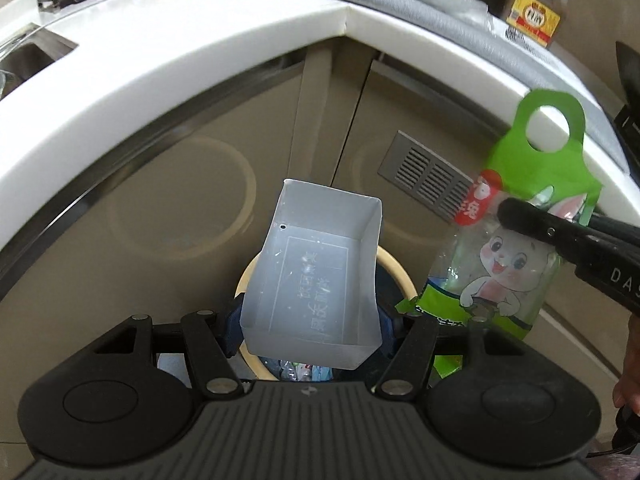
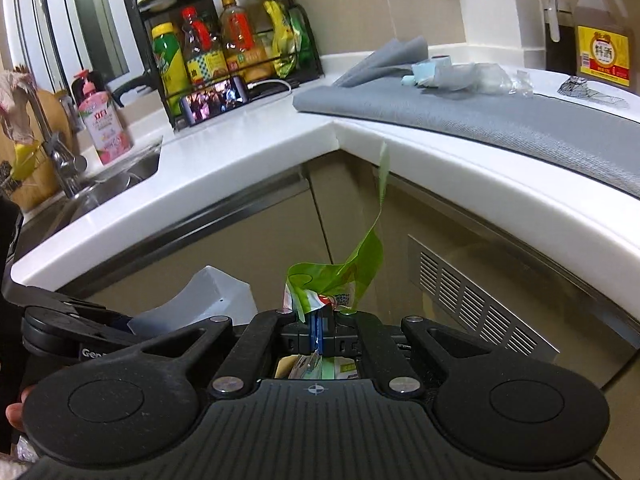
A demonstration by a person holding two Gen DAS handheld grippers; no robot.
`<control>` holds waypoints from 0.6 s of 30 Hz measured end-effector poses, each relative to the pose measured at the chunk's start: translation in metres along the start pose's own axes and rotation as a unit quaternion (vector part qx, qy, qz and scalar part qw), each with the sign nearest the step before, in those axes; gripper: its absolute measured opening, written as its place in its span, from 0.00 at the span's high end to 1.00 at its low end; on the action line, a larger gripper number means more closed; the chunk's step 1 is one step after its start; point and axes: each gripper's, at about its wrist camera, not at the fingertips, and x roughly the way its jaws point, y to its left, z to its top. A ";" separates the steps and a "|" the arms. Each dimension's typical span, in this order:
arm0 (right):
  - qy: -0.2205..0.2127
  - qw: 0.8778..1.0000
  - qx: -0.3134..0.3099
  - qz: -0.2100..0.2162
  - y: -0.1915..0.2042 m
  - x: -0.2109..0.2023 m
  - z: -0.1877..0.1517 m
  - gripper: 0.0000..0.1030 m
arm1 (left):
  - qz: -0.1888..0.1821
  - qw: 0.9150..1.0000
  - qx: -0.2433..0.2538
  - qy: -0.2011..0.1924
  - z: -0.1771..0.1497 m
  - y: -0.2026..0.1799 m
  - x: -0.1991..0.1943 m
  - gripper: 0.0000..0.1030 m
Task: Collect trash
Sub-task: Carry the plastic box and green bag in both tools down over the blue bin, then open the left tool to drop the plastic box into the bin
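Two grippers over the bin, kitchen corner

Left gripper [image 1: 310,320] clasps an open white plastic tray [image 1: 316,276] by its sides, above the tan-rimmed round waste bin [image 1: 394,270]. Right gripper [image 2: 318,328], clenched, pinches a green-and-clear plastic bag with a cartoon rabbit [image 1: 508,256] at 3 o'clock of the tray. White countertop edge [image 1: 200,92] overhangs at 12; open air between. Tray print mirrored, unreadable; gripper lettering reads "DAS".

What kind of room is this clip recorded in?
Most likely a home kitchen: a sink with a tap set in a white countertop, and a rack of sauce bottles on it.
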 end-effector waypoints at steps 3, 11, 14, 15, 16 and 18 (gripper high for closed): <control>0.010 1.000 -0.006 -0.002 0.000 0.010 -0.001 0.99 | 0.004 1.000 0.010 0.009 0.001 -0.005 0.012 0.34; 0.044 0.999 -0.012 -0.010 -0.004 0.043 -0.009 0.99 | 0.007 0.999 0.018 0.043 -0.002 -0.009 0.042 0.34; 0.058 0.998 -0.016 -0.014 -0.005 0.054 -0.013 0.99 | 0.009 0.998 0.020 0.051 -0.004 -0.008 0.050 0.34; 0.063 0.998 -0.017 -0.015 -0.005 0.058 -0.014 0.99 | 0.010 0.998 0.021 0.054 -0.005 -0.008 0.053 0.34; 0.067 0.997 -0.017 -0.017 -0.006 0.062 -0.016 0.99 | 0.011 0.998 0.021 0.057 -0.005 -0.008 0.056 0.34; 0.075 0.997 -0.018 -0.019 -0.007 0.068 -0.018 0.99 | 0.013 0.998 0.021 0.064 -0.006 -0.008 0.062 0.34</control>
